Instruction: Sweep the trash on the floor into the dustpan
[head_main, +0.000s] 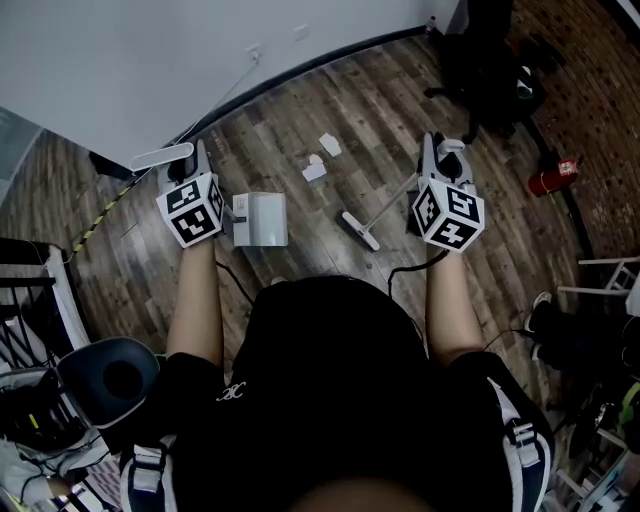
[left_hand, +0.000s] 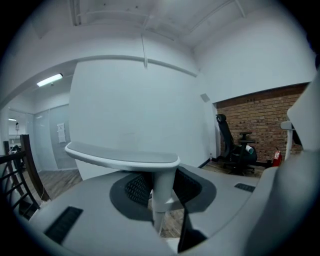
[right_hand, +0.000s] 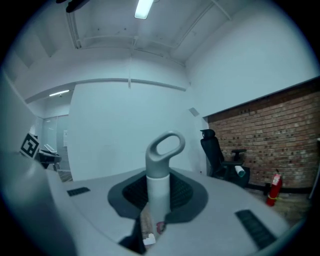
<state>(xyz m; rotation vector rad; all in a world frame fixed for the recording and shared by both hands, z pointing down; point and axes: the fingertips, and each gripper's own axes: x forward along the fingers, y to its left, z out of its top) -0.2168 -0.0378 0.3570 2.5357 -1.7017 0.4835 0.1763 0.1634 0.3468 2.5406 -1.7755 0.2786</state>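
Observation:
My left gripper (head_main: 199, 176) is shut on the white dustpan handle (left_hand: 162, 186), whose flat top grip (left_hand: 122, 156) sticks up past the jaws. The dustpan's box (head_main: 260, 219) rests on the wood floor just right of that gripper. My right gripper (head_main: 445, 162) is shut on the broom handle (right_hand: 159, 192), which ends in a grey loop (right_hand: 165, 147). The broom's head (head_main: 360, 230) lies on the floor between the grippers. Two white scraps of paper (head_main: 315, 170) (head_main: 330, 145) lie beyond the dustpan and broom head.
A white wall (head_main: 130, 60) with a dark skirting runs along the far side. A black office chair (head_main: 490, 70) and a red fire extinguisher (head_main: 552, 178) stand at the right by a brick wall. A yellow-black cable (head_main: 100, 215) crosses the floor at left.

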